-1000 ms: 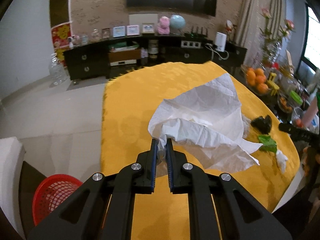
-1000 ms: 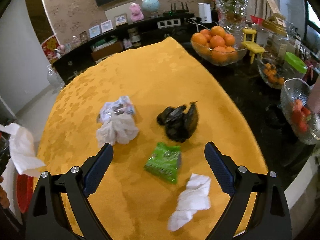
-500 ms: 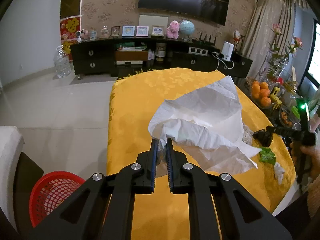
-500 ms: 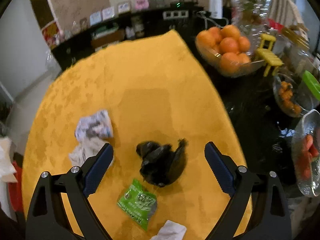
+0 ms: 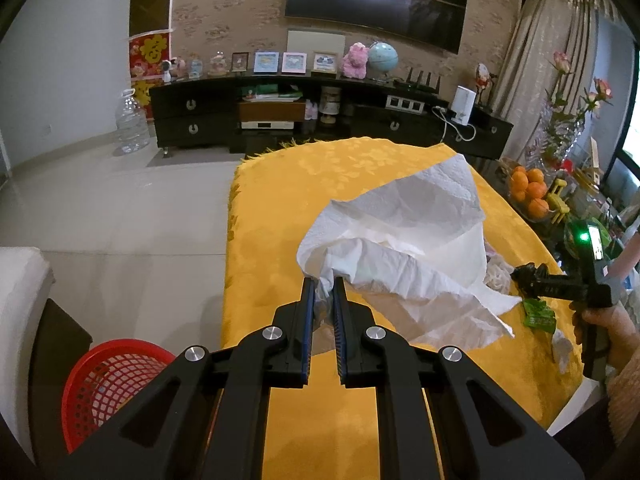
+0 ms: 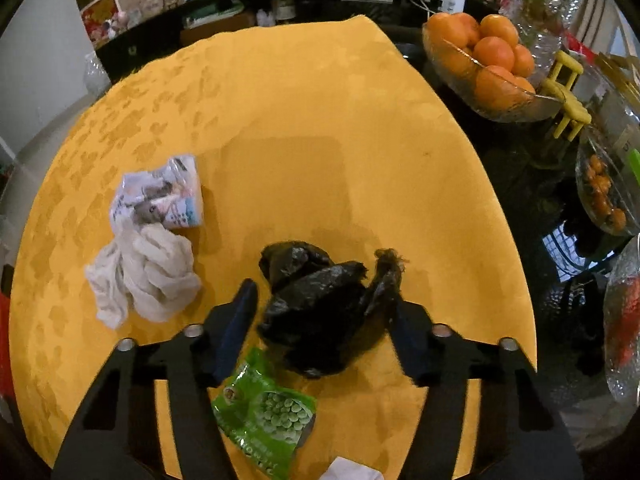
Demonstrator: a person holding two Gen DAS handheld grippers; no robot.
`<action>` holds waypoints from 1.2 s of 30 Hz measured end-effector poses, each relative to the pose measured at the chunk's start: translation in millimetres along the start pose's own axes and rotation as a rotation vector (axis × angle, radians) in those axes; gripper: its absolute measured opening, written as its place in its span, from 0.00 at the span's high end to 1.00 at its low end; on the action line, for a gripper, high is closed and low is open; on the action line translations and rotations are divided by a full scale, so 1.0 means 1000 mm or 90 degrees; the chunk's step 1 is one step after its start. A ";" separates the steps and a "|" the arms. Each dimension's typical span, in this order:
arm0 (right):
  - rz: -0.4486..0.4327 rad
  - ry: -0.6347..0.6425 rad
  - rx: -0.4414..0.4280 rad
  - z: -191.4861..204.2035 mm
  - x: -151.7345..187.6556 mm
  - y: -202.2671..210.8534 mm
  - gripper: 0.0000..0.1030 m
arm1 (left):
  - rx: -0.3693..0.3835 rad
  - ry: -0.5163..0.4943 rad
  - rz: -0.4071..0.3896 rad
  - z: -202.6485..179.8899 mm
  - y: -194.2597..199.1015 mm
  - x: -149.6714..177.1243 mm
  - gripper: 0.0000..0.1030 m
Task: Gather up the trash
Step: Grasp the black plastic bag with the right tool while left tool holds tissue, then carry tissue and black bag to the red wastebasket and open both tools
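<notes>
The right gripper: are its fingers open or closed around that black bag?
Open. The right gripper straddles the crumpled black plastic bag, with a finger on each side, not yet pinching.

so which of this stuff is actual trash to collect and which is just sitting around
Trash job:
white tissue
black bag
green snack packet
crumpled tissue
printed wrapper
red basket

Lying about:
bowl of oranges
yellow toy chair

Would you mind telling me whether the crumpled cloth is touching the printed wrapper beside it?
Touching. In the right wrist view the crumpled cloth overlaps the printed wrapper's lower edge, with no yellow tablecloth showing between them.
</notes>
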State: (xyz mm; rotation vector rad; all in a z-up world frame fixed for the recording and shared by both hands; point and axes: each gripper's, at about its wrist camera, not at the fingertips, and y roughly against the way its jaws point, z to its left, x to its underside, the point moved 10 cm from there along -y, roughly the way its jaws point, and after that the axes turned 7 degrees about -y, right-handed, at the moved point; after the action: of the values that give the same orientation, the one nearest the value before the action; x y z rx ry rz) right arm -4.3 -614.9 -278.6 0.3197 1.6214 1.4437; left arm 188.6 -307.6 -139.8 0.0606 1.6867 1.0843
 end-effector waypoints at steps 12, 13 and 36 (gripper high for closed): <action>-0.059 -0.014 -0.008 0.005 -0.011 0.029 0.63 | -0.016 0.009 -0.018 0.006 0.011 -0.005 0.91; -0.073 -0.013 -0.011 0.007 -0.014 0.035 0.63 | -0.018 0.013 -0.021 0.008 0.013 -0.006 0.91; -0.254 0.078 -0.173 0.157 -0.044 0.166 0.63 | -0.081 0.070 -0.071 0.058 0.062 -0.014 0.91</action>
State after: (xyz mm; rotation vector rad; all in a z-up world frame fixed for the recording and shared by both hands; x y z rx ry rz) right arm 77.5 -496.7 -95.1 -0.2415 1.4576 1.3663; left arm 211.9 -242.6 -87.9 -0.1760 1.6936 1.1253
